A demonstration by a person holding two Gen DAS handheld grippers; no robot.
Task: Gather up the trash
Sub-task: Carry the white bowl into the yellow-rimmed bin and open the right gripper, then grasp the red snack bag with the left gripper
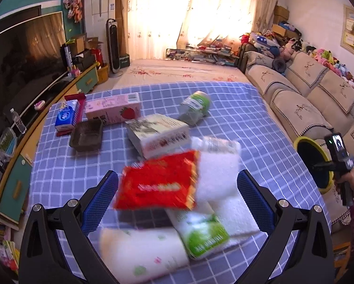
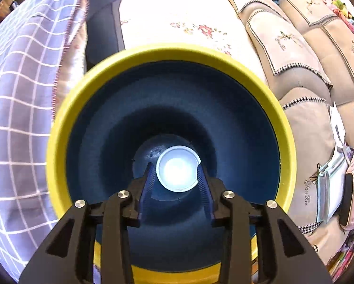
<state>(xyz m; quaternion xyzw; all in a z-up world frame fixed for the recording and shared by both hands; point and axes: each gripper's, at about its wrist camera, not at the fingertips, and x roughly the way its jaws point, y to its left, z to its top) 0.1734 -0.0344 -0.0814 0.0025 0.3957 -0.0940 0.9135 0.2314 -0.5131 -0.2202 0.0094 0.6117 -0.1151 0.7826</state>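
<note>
Our right gripper (image 2: 177, 177) points down into the bin (image 2: 65, 108). Its jaws are partly apart, and a white cup (image 2: 178, 169) sits between them at the bottom of the bin. We cannot tell if the pads press on it. To do this well, we let go fully and lift straight up. Our left gripper (image 1: 178, 189) has its jaws wide apart and grips nothing, over a red packet (image 1: 158, 179) on the bench (image 1: 259, 123). We go slowly and close on it squarely.
</note>
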